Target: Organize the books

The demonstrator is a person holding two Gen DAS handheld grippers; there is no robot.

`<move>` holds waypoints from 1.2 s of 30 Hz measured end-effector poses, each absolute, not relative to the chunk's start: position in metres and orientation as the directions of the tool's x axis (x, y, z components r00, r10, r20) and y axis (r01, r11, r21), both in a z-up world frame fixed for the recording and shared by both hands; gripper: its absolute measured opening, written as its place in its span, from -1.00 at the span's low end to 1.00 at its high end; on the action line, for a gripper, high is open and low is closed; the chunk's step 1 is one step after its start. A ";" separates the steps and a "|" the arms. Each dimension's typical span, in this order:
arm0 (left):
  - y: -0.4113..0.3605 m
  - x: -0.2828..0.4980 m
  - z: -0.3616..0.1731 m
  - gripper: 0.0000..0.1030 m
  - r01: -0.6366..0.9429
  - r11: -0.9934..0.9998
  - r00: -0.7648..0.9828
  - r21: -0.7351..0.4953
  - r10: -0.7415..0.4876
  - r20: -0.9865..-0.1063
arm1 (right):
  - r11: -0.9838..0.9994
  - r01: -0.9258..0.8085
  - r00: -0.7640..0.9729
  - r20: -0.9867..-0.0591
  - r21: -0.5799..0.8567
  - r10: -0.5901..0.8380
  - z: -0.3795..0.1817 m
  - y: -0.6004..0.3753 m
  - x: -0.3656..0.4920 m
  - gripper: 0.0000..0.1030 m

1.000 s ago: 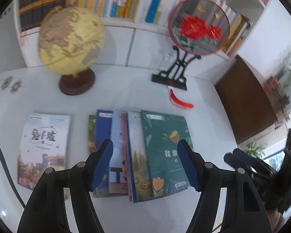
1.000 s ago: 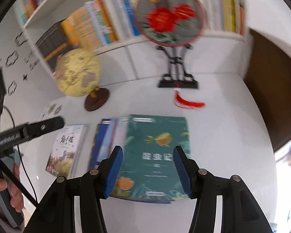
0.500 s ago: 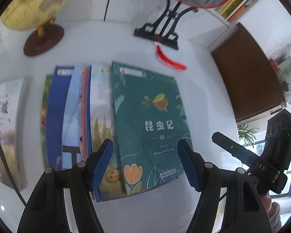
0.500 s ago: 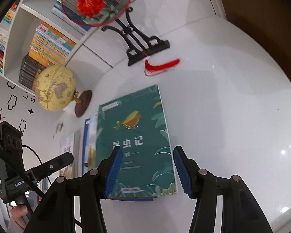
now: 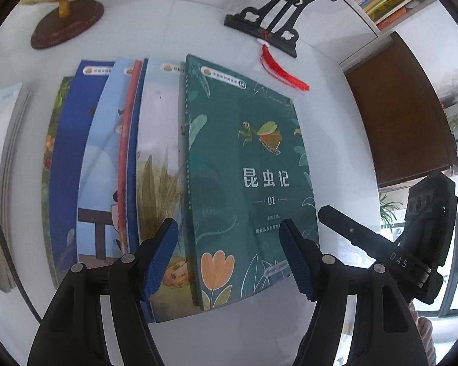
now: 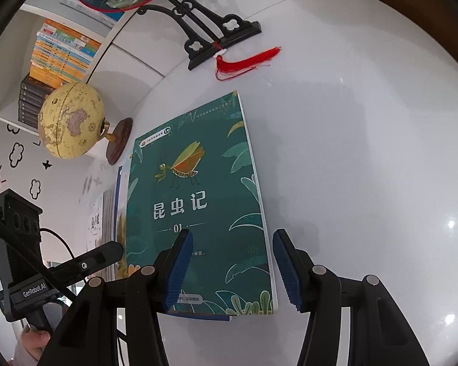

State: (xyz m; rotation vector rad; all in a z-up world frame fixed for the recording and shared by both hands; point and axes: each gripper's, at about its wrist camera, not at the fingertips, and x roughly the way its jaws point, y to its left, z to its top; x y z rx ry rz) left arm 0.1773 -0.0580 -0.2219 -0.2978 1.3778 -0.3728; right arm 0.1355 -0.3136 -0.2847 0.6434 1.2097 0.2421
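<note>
Green book (image 5: pixel 247 167) lying atop right end of fanned book row (image 5: pixel 113 164), long axis running toward fan stand (image 5: pixel 268 27). Right gripper (image 6: pixel 232 270) straddling its outer near corner, nearer; left gripper (image 5: pixel 229 259) hovering over near edge. Both unclenched, grasping nothing.

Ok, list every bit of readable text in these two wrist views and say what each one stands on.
"昆虫记": title on the green book.
"01": below that title on the same cover.
"DAS": on the right gripper, seen from the left wrist view.
"GenRobot.AI": on the left gripper, seen from the right wrist view.
Too small or blurred: the cover's badge and small print, the neighbouring covers, the shelf spines.
</note>
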 end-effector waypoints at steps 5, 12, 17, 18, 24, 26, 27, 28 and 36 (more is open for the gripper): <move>-0.056 0.179 -0.224 0.35 0.074 0.896 0.147 -0.438 -0.444 -0.884 | 0.795 0.173 0.344 -0.792 0.582 0.505 -0.289 -0.314 0.135 0.03; -0.059 0.178 -0.226 0.47 0.084 0.890 0.151 -0.448 -0.456 -0.877 | 0.785 0.196 0.323 -0.795 0.587 0.514 -0.295 -0.313 0.135 0.03; -0.059 0.179 -0.228 0.52 0.076 0.881 0.154 -0.467 -0.473 -0.867 | 0.784 0.202 0.316 -0.797 0.587 0.515 -0.298 -0.313 0.134 0.03; -0.058 0.179 -0.228 0.52 0.076 0.879 0.154 -0.470 -0.476 -0.866 | 0.782 0.206 0.312 -0.797 0.588 0.517 -0.299 -0.313 0.134 0.03; -0.057 0.179 -0.230 0.55 0.080 0.876 0.154 -0.476 -0.483 -0.862 | 0.766 0.229 0.306 -0.791 0.601 0.529 -0.303 -0.315 0.133 0.04; -0.058 0.178 -0.230 0.58 0.085 0.876 0.153 -0.475 -0.482 -0.863 | 0.767 0.225 0.306 -0.791 0.601 0.530 -0.303 -0.314 0.133 0.04; -0.058 0.179 -0.230 0.59 0.087 0.876 0.152 -0.474 -0.482 -0.863 | 0.767 0.224 0.307 -0.791 0.601 0.529 -0.303 -0.314 0.133 0.04; -0.058 0.179 -0.230 0.59 0.088 0.876 0.152 -0.473 -0.482 -0.863 | 0.766 0.226 0.309 -0.790 0.602 0.530 -0.303 -0.314 0.133 0.04; -0.067 0.176 -0.234 0.98 0.141 0.857 0.166 -0.496 -0.515 -0.841 | 0.732 0.200 0.331 -0.749 0.651 0.574 -0.306 -0.311 0.133 0.17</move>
